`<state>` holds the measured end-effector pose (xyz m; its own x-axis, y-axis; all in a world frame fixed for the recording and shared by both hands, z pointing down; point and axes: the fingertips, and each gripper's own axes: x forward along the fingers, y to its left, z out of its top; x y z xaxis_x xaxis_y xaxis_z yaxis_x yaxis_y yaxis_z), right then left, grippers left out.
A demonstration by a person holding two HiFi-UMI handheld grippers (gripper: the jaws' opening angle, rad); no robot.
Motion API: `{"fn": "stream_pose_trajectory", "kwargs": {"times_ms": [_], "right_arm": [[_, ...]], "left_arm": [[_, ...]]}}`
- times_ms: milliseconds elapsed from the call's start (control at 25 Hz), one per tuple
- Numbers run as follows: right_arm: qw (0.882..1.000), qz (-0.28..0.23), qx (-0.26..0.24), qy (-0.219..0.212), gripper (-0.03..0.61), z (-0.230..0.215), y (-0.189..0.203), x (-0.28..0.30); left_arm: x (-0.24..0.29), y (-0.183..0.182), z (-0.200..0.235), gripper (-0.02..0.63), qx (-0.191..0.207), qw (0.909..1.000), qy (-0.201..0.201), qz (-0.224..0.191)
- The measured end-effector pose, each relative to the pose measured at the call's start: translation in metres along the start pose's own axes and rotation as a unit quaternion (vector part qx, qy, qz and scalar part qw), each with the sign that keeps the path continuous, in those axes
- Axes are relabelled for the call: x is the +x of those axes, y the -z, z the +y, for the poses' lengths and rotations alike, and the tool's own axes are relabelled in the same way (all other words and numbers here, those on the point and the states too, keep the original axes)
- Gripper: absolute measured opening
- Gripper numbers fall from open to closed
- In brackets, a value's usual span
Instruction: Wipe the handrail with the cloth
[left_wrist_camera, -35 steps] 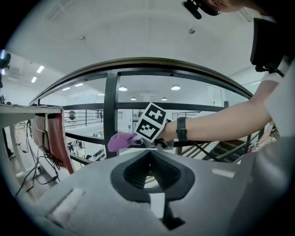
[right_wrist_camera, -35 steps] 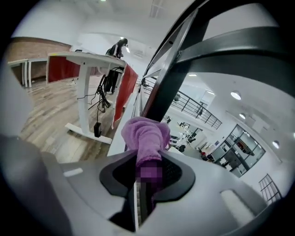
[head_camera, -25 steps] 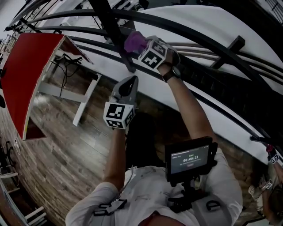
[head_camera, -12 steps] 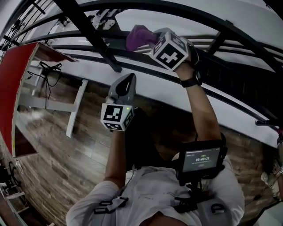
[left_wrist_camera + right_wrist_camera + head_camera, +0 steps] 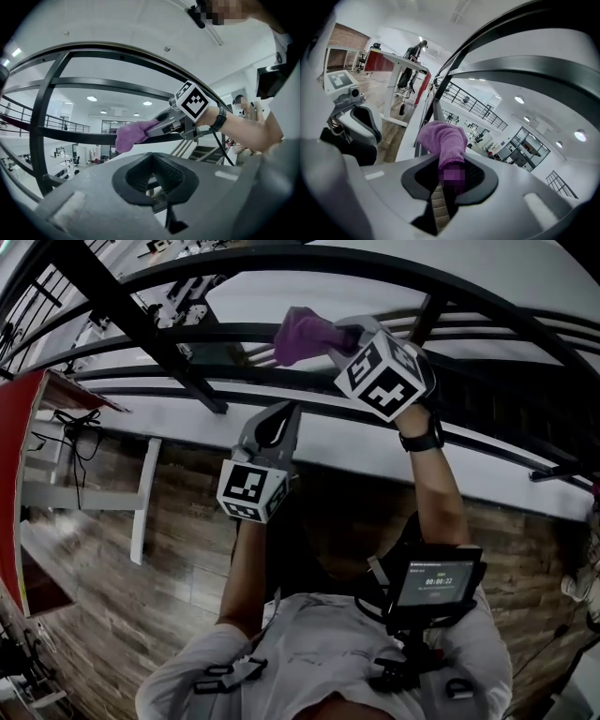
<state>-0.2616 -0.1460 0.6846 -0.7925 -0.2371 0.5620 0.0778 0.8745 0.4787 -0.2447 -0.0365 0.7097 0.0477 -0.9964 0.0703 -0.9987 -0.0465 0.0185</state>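
A purple cloth [image 5: 302, 334] lies against a black handrail [image 5: 187, 335] of the curved balustrade. My right gripper [image 5: 330, 339] is shut on the cloth and holds it to the rail. From the left gripper view the cloth [image 5: 132, 136] bunches at the right gripper's tips against the dark rail [image 5: 70, 136]. The right gripper view has the cloth [image 5: 443, 139] pinched between its jaws, under a broad curved rail [image 5: 520, 70]. My left gripper [image 5: 278, 418] hangs below the rail, apart from it. Its jaws are shut with nothing in them [image 5: 152, 177].
A slanted black post [image 5: 141, 334] crosses the rails left of the cloth. Below the balustrade are a white ledge [image 5: 309, 442], a wood floor [image 5: 122, 615], a red-topped table [image 5: 14, 474] and white desk legs [image 5: 141, 512]. Someone's hand shows at the right edge [image 5: 583, 582].
My right gripper has slid the cloth rightward along the rail, away from the slanted post. The left gripper stays shut below the rail.
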Motion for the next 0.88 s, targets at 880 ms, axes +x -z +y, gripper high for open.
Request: {"fn": "stream_pose_trajectory", "kwargs": {"times_ms": [880], "right_arm": [[0.967, 0.073, 0.196, 0.145, 0.081, -0.089, 0.221, -0.202]], "left_arm": [[0.104, -0.001, -0.175, 0.0, -0.005, 0.9798, 0.2, 0.004]]}}
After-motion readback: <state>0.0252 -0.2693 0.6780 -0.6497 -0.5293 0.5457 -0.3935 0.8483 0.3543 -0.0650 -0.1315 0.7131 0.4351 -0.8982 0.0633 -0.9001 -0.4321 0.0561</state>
